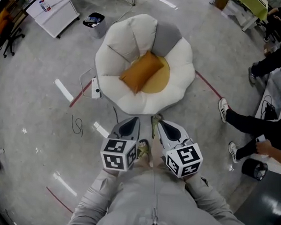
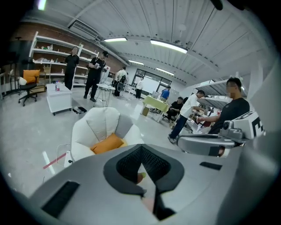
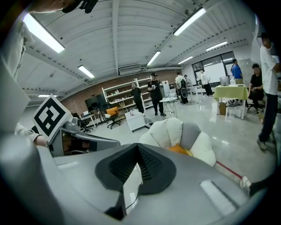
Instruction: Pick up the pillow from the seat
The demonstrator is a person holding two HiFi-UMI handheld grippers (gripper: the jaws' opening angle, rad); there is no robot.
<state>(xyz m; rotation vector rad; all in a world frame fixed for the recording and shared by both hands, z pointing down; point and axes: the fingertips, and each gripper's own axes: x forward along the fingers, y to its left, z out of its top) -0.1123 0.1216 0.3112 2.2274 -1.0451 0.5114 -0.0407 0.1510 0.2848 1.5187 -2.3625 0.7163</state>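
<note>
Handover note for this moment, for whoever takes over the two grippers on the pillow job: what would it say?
Left gripper: shut, empty, held low in front of the person, short of the seat.
Right gripper: also looks shut and empty, close beside the left.
Pillow: orange, lying in the middle of the white seat, untouched.
Done: nothing picked up yet.
Left: reach the seat, open the jaws, grip the pillow, lift it clear.

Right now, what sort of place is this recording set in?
Probably an open-plan workshop or lab, not a home: bare polished floor marked with red tape, storage shelves along a brick wall, and people standing around worktables.
</note>
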